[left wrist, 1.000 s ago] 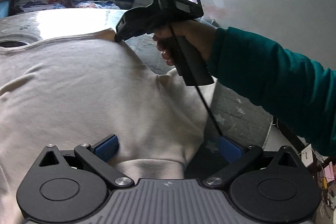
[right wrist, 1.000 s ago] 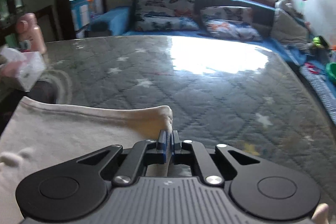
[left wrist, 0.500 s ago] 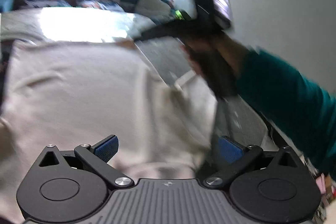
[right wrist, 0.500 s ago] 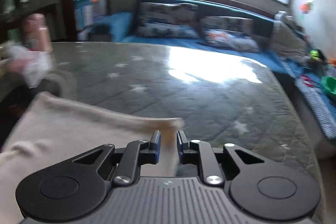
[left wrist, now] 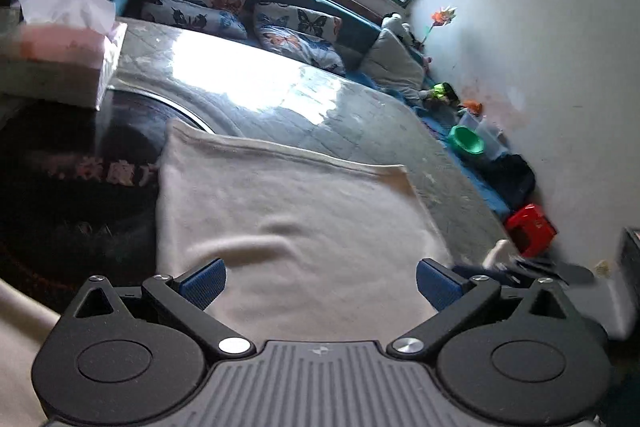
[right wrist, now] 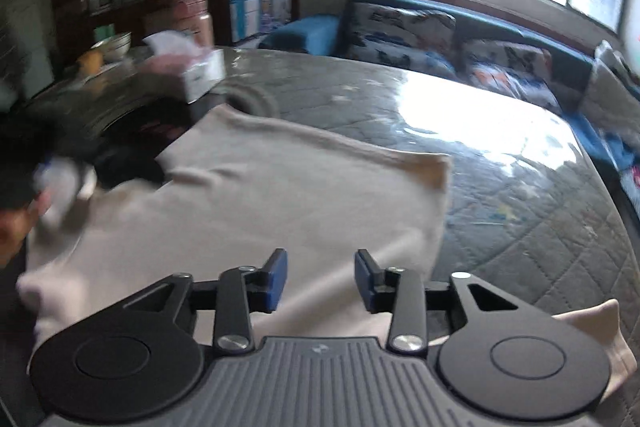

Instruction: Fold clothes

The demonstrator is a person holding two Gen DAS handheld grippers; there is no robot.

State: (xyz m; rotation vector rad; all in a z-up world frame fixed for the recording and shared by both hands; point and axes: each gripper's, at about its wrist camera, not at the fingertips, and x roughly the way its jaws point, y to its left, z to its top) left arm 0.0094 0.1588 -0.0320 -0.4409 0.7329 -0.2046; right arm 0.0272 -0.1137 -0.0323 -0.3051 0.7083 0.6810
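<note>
A cream garment [left wrist: 280, 211] lies flat on the grey quilted table top [left wrist: 360, 115], its far hem straight and its right corner squared. My left gripper [left wrist: 320, 283] hovers over the near part of the cloth, jaws wide open and empty. In the right wrist view the same garment [right wrist: 280, 195] spreads ahead and to the left. My right gripper [right wrist: 322, 279] is above its near edge, jaws opening, with no cloth pinched between the blue pads [right wrist: 278, 279]. A loose cream flap [right wrist: 600, 331] sticks out at the lower right.
A tissue box [left wrist: 60, 55] stands at the table's far left, over a dark round inset [left wrist: 80, 187]. Sofa cushions [left wrist: 296, 35] lie beyond the table. A red stool [left wrist: 530, 229] and a green bowl [left wrist: 466, 139] sit by the right wall. A person's blurred hand [right wrist: 20, 223] shows at left.
The right gripper let go of the garment's far corner and pulled back while opening. The left view swung left and drew back, and the right hand has left its view.
</note>
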